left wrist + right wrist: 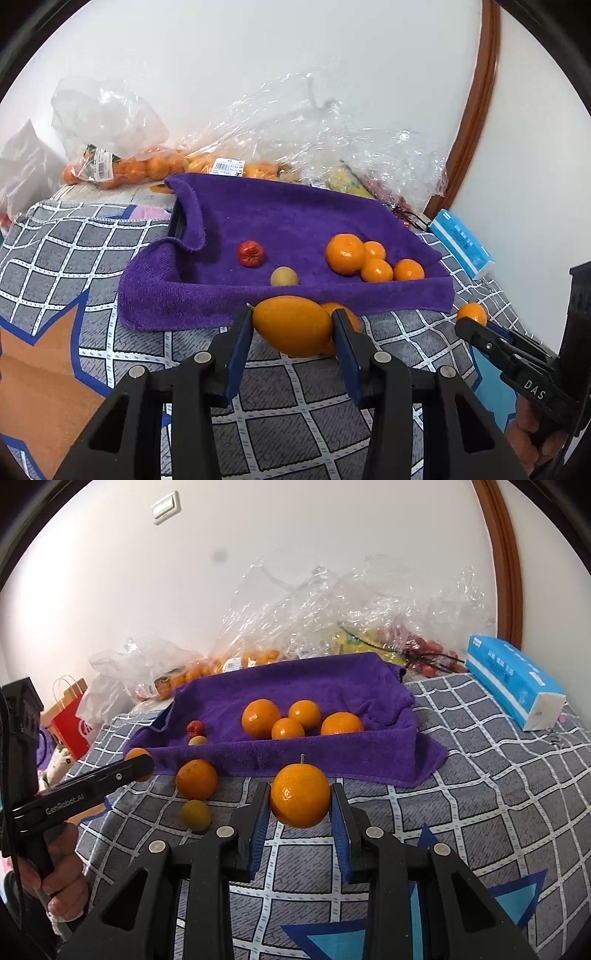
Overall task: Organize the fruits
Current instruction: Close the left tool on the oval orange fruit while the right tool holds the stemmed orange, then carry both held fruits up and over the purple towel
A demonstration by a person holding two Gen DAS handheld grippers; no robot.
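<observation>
a grid-patterned grey cloth [480, 775] covers the surface below a white wall [295, 554]. beyond both grippers lies a purple towel [332, 686] holding oranges [260, 718]; plastic bags [314, 613] behind. left gripper [293, 325] clamps a lemon [291, 325]; right gripper [300, 797] clamps an orange [300, 795].

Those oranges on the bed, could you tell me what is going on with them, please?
A person is sorting fruit with a gripper in each hand. The left gripper is shut on an oval yellow-orange fruit, and the right gripper is shut on a small orange, both held in front of the purple towel. Four oranges, a small red fruit and a pale one already lie on the towel. Another orange and a small yellowish fruit sit on the checked blanket.
</observation>
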